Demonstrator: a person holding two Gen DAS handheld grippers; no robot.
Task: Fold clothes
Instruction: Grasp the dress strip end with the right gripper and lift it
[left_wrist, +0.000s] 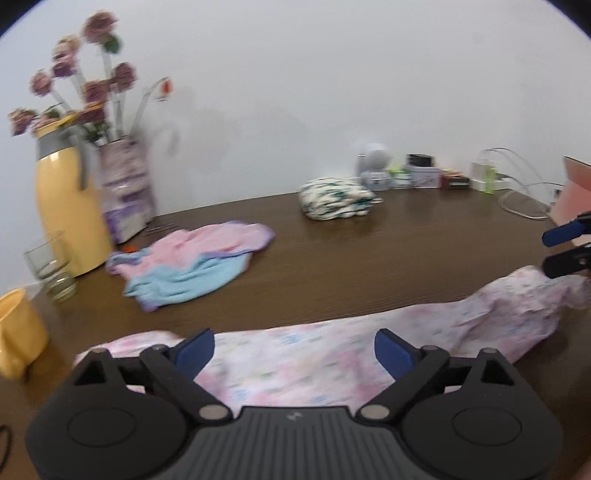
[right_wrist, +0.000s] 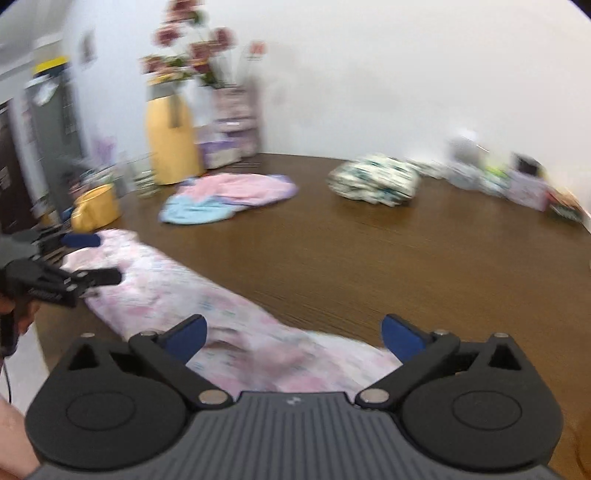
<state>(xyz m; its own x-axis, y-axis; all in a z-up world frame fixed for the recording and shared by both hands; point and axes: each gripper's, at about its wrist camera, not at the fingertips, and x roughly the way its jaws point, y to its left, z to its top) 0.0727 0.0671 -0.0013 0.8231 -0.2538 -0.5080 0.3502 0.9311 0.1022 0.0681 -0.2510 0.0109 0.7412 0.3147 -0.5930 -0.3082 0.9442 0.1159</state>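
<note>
A long, pink floral cotton garment (left_wrist: 332, 354) lies stretched along the near edge of the dark brown wooden table (left_wrist: 351, 258), with nothing gripping it. The left gripper (left_wrist: 294, 350) and right gripper (right_wrist: 293, 338) both hover over it, jaws spread wide and empty. Farther back, a purple patterned vase (left_wrist: 127, 192) holds mauve artificial roses (left_wrist: 92, 88), beside a yellow thermos jug (left_wrist: 68, 218) and a clear glass tumbler (left_wrist: 46, 256), seemingly empty.

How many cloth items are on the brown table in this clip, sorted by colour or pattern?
Pale pink floral garment, spread long at the near edge: 1
Crumpled pink and light blue garment: 1
Folded white bundle with green print: 1
Total: 3
</note>
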